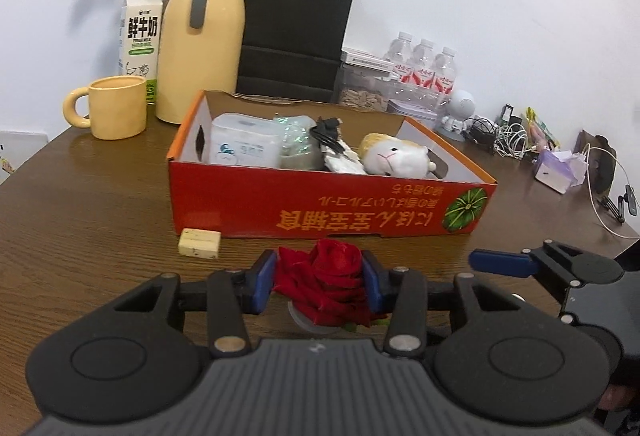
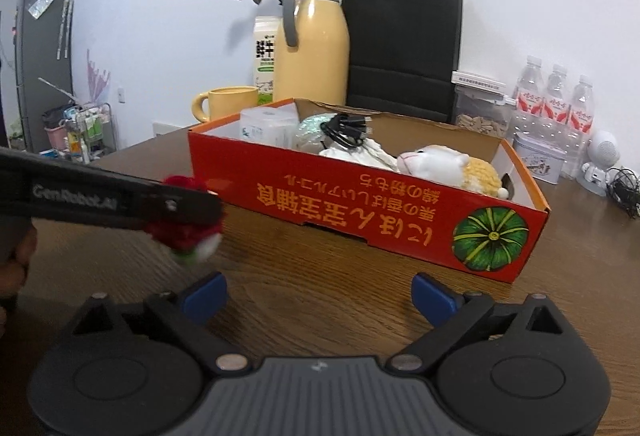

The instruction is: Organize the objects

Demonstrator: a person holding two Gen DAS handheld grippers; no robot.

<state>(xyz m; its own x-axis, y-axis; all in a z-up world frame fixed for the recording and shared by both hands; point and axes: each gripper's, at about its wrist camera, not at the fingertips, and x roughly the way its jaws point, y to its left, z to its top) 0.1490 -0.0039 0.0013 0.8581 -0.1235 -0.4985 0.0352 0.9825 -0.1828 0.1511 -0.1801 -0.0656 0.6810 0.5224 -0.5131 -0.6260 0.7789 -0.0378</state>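
Note:
A red fabric rose (image 1: 326, 274) sits squeezed between the blue pads of my left gripper (image 1: 320, 276), just above the brown table and in front of the red cardboard box (image 1: 320, 214). The right wrist view shows the same rose (image 2: 186, 232) at the left, held off the table beside the box (image 2: 360, 212). The box holds a white plastic container (image 1: 244, 144), a black cable (image 1: 328, 134) and a plush sheep (image 1: 394, 156). My right gripper (image 2: 318, 298) stands open over bare table near the box's front wall, with nothing between its fingers.
A small cream block (image 1: 200, 243) lies by the box's front left corner. Behind the box stand a yellow mug (image 1: 116, 106), a yellow thermos jug (image 1: 204, 36), a milk carton (image 1: 140, 32), a black paper bag (image 1: 296, 24) and water bottles (image 1: 424, 64). Cables and small items clutter the right edge.

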